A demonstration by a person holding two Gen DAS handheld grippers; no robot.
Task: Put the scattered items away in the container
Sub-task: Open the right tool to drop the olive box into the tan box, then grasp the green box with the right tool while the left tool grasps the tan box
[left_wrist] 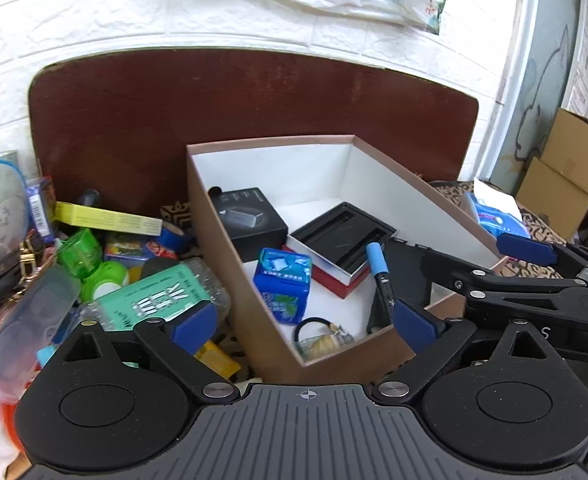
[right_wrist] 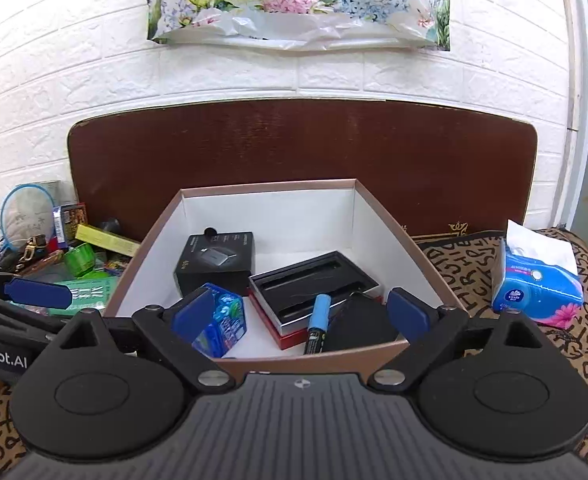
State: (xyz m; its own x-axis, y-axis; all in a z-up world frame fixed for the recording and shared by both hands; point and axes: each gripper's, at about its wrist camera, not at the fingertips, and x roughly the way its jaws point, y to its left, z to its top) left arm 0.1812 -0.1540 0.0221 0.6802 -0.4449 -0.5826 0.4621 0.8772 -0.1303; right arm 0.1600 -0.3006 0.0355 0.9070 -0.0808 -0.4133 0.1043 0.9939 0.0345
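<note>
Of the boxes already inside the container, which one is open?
The red-and-white box holding the black molded tray, mid-container: no lid, insert exposed. The black charger box behind it and the blue mint tin are both closed.

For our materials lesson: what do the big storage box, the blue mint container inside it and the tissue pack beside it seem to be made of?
Storage box: probably rigid cardboard, matte tan outside and white inside, with thin straight walls and crisp edges.
Blue mint container: likely glossy plastic, with printed faces and rounded corners.
Tissue pack: soft printed plastic film, shiny and wrinkled, with white paper tissue sticking out on top.
</note>
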